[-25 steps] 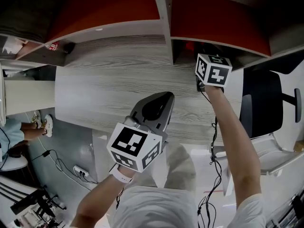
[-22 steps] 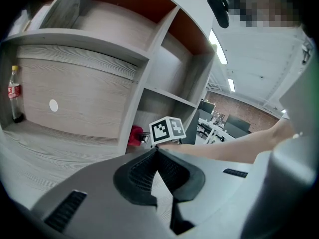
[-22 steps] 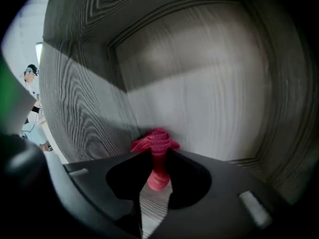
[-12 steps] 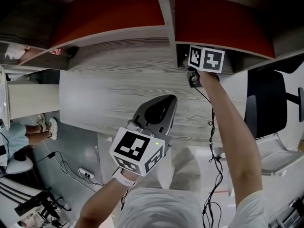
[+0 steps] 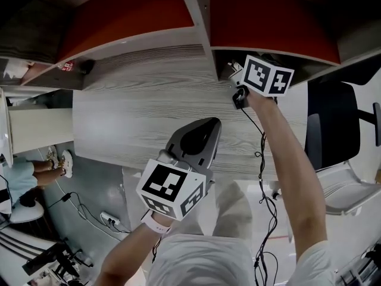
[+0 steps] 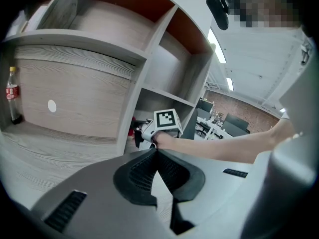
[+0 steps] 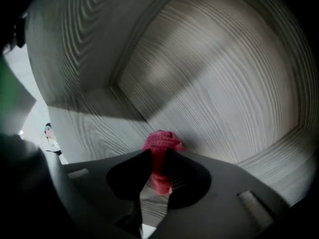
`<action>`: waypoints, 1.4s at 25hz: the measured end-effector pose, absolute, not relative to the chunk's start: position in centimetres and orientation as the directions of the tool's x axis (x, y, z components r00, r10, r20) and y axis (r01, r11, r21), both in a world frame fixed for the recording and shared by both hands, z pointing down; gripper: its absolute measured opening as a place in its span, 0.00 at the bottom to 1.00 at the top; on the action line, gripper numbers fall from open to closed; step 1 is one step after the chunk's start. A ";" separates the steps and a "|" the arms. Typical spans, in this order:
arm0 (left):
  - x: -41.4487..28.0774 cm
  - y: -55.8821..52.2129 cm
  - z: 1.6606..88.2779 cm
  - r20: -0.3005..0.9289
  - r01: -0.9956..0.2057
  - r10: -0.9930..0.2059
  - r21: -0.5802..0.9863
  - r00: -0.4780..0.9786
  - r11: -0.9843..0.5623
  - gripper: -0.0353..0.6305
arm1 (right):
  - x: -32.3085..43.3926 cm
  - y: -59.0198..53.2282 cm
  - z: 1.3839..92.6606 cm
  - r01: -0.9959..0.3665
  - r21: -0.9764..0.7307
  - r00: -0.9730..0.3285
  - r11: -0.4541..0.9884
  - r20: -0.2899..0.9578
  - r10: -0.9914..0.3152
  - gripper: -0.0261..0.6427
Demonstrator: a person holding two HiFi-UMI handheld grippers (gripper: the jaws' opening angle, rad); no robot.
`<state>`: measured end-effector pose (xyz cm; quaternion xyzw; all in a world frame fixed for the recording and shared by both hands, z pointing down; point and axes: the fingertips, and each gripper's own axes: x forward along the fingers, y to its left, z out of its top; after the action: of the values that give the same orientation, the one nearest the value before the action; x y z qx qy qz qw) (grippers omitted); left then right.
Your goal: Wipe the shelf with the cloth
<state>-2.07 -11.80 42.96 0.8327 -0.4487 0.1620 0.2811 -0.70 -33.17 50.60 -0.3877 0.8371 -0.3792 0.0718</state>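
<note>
My right gripper (image 7: 158,156) is shut on a bunched red cloth (image 7: 160,144), which presses against the grey wood-grain floor of a shelf compartment (image 7: 209,83). In the head view that gripper (image 5: 240,76) reaches into the lower right compartment of the shelf unit (image 5: 202,16), its jaws hidden under the board. The left gripper view shows its marker cube (image 6: 167,120) and a bit of the red cloth (image 6: 132,128) inside the compartment. My left gripper (image 5: 204,124) hangs in front of the desk top with its jaws shut (image 6: 156,152) and nothing between them.
A cola bottle (image 6: 11,96) stands on the wood-grain desk top (image 5: 137,106) at the left, under the shelf. A dark office chair (image 5: 333,124) is to the right. A seated person (image 5: 12,171) and floor cables (image 5: 89,210) are at the left.
My right gripper pushed the cloth deeper into the compartment, then slid slightly to the right. The left gripper has barely moved.
</note>
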 end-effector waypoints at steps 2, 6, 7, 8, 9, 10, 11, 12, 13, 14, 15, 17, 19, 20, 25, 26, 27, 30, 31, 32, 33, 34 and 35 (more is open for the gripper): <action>-1.8 -11.6 43.0 0.523 -0.837 -0.653 0.325 0.548 -0.441 0.06 | -0.7 -33.0 48.2 -0.553 -0.707 -0.696 0.440 0.103 -0.711 0.17; -1.2 -11.3 42.8 0.522 -0.832 -0.648 0.325 0.555 -0.450 0.06 | -0.2 -32.2 43.0 -0.483 -0.700 -0.705 0.527 -0.046 -0.708 0.17; -1.2 -11.3 42.7 0.521 -0.831 -0.648 0.325 0.555 -0.451 0.06 | -0.2 -31.9 42.0 -0.477 -0.687 -0.707 0.548 -0.071 -0.704 0.17; -1.1 -11.3 42.7 0.521 -0.832 -0.649 0.324 0.555 -0.451 0.06 | -0.2 -31.6 41.3 -0.471 -0.676 -0.709 0.567 -0.092 -0.699 0.17; -1.1 -11.3 42.6 0.520 -0.833 -0.650 0.323 0.553 -0.450 0.06 | -0.2 -31.3 40.6 -0.462 -0.668 -0.713 0.584 -0.112 -0.692 0.17; -1.1 -11.3 42.5 0.520 -0.833 -0.652 0.322 0.552 -0.449 0.06 | -0.2 -30.8 40.0 -0.449 -0.661 -0.719 0.601 -0.132 -0.682 0.17; -1.1 -11.4 42.4 0.520 -0.834 -0.652 0.322 0.551 -0.448 0.06 | -0.1 -30.4 39.5 -0.432 -0.657 -0.727 0.618 -0.152 -0.669 0.17; -1.1 -11.3 42.4 0.520 -0.834 -0.652 0.321 0.551 -0.449 0.06 | -0.1 -29.8 39.0 -0.409 -0.654 -0.737 0.637 -0.175 -0.653 0.17; -1.1 -11.3 42.3 0.520 -0.833 -0.652 0.319 0.552 -0.452 0.06 | 0.0 -29.1 38.4 -0.380 -0.653 -0.748 0.656 -0.201 -0.633 0.17; -1.1 -11.2 42.3 0.520 -0.832 -0.650 0.316 0.554 -0.457 0.06 | 0.1 -28.5 37.9 -0.348 -0.652 -0.759 0.674 -0.226 -0.610 0.17; -1.1 -11.2 42.2 0.519 -0.830 -0.649 0.312 0.556 -0.462 0.06 | 0.2 -27.9 37.4 -0.321 -0.648 -0.772 0.691 -0.244 -0.587 0.17; -1.2 -11.2 42.2 0.519 -0.830 -0.649 0.307 0.557 -0.467 0.06 | 0.2 -27.0 37.0 -0.296 -0.630 -0.794 0.718 -0.255 -0.552 0.17; -1.4 -11.2 42.3 0.521 -0.833 -0.651 0.307 0.552 -0.461 0.06 | 0.1 -26.5 37.2 -0.291 -0.619 -0.811 0.729 -0.245 -0.531 0.17; -1.4 -11.2 42.3 0.520 -0.834 -0.652 0.309 0.551 -0.458 0.06 | 0.0 -26.3 37.5 -0.290 -0.620 -0.817 0.729 -0.236 -0.526 0.17; -0.8 -11.1 42.2 0.518 -0.830 -0.650 0.315 0.557 -0.461 0.06 | -0.2 -25.9 41.1 -0.320 -0.656 -0.840 0.684 -0.137 -0.524 0.17; -0.7 -11.2 42.2 0.518 -0.829 -0.649 0.316 0.558 -0.461 0.06 | -0.3 -25.9 42.3 -0.343 -0.661 -0.841 0.668 -0.100 -0.531 0.17; -0.7 -11.2 42.3 0.518 -0.829 -0.648 0.317 0.558 -0.461 0.06 | -0.4 -25.9 43.6 -0.373 -0.659 -0.840 0.653 -0.059 -0.540 0.17; -0.7 -11.4 42.5 0.521 -0.830 -0.647 0.318 0.557 -0.458 0.06 | -0.9 -26.0 47.0 -0.462 -0.628 -0.832 0.627 0.062 -0.552 0.17; -0.6 -11.4 42.5 0.522 -0.830 -0.646 0.319 0.557 -0.458 0.06 | -1.0 -26.0 47.9 -0.482 -0.619 -0.831 0.621 0.097 -0.548 0.17; -0.6 -11.4 42.6 0.523 -0.830 -0.645 0.319 0.557 -0.457 0.06 | -1.1 -26.1 48.9 -0.497 -0.614 -0.831 0.613 0.132 -0.541 0.17; -0.6 -11.5 42.7 0.525 -0.830 -0.644 0.320 0.557 -0.457 0.06 | -1.2 -26.1 49.8 -0.510 -0.611 -0.831 0.605 0.169 -0.529 0.17; -0.5 -11.4 42.7 0.526 -0.830 -0.643 0.320 0.557 -0.457 0.06 | -1.3 -26.0 50.9 -0.523 -0.607 -0.832 0.599 0.212 -0.513 0.17; -0.5 -11.4 42.8 0.527 -0.830 -0.642 0.320 0.557 -0.457 0.06 | -1.5 -25.9 52.0 -0.538 -0.598 -0.831 0.594 0.259 -0.492 0.17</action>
<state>-0.53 -11.42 42.79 0.8369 -0.4396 0.1680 0.2796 -1.46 -25.90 51.99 -0.2885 0.8923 -0.3458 -0.0334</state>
